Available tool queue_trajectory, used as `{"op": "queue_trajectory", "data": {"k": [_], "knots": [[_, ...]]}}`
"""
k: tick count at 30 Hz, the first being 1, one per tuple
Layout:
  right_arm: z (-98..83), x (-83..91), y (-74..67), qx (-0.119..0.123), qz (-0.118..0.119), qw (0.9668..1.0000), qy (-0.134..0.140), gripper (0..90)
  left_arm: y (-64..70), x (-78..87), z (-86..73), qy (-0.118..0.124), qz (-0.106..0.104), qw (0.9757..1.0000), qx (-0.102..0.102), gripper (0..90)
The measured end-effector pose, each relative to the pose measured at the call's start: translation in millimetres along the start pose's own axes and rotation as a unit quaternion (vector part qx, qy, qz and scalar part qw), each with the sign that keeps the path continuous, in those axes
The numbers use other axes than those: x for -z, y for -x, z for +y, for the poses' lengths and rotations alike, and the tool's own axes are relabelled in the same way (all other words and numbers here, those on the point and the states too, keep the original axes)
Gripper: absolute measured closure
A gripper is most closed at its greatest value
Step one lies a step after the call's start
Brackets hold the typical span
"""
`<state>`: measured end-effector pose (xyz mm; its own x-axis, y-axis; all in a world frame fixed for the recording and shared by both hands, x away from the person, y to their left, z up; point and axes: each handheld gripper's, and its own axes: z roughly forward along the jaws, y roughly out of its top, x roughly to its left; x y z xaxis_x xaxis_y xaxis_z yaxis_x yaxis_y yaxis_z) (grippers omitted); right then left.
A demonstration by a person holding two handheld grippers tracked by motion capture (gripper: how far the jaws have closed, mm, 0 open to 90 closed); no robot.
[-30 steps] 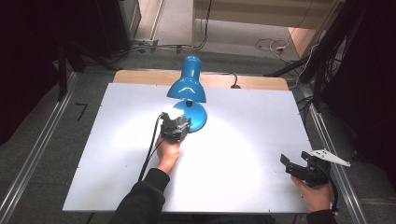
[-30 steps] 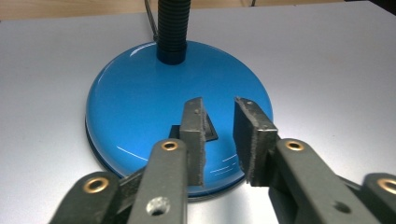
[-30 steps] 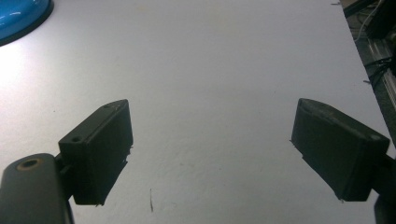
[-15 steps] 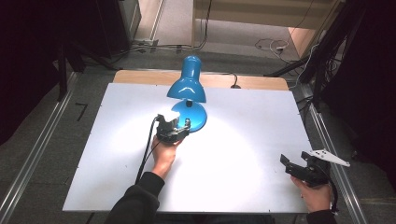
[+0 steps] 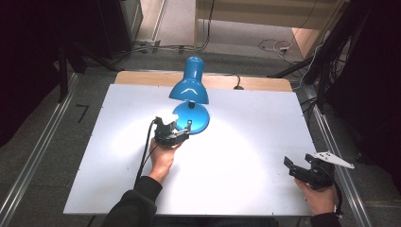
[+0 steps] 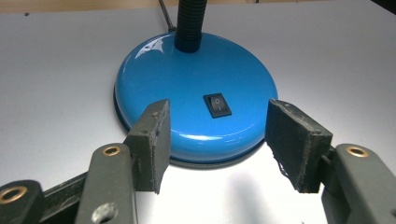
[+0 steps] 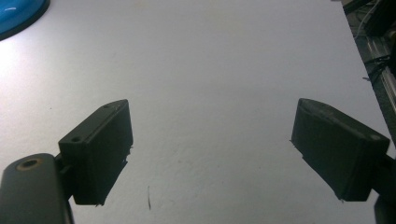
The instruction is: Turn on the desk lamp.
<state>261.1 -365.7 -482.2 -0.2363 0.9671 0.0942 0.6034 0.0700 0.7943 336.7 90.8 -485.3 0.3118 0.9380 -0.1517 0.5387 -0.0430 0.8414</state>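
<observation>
Our left tool, released, faces the lamp base; we should press its switch squarely. Right tool released, well away.

A lamp stands on the surface toward its far edge, a little left of the middle. Its base carries a switch on the near side, with the neck rising behind the switch. The left tongs sit just before the base, their jaws apart to either side of its near rim. The right tongs are at the near right corner, well apart from the lamp, over bare surface.
</observation>
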Motion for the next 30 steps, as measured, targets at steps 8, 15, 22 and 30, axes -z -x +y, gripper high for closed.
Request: {"op": "queue_trajectory", "data": {"k": [8,15,22,30], "knots": [[-0.5,-0.8,0.2,-0.002,0.000,1.0000,-0.002,11.1,-10.6,11.5,-5.5,0.005,0.003,1.0000,0.005,38.3],[-0.3,-0.5,-0.7,-0.002,0.000,1.0000,-0.003,11.1,-16.8,17.9,-11.4,0.008,-0.002,0.9999,0.013,37.2],[-0.4,0.2,-0.1,-0.002,0.002,1.0000,-0.002,11.1,-20.7,25.7,-13.9,0.002,-0.010,0.9999,0.011,34.9],[-0.6,0.5,0.3,-0.001,0.005,1.0000,-0.002,11.1,-26.6,37.1,-19.1,0.000,-0.002,1.0000,0.002,33.6]]}}
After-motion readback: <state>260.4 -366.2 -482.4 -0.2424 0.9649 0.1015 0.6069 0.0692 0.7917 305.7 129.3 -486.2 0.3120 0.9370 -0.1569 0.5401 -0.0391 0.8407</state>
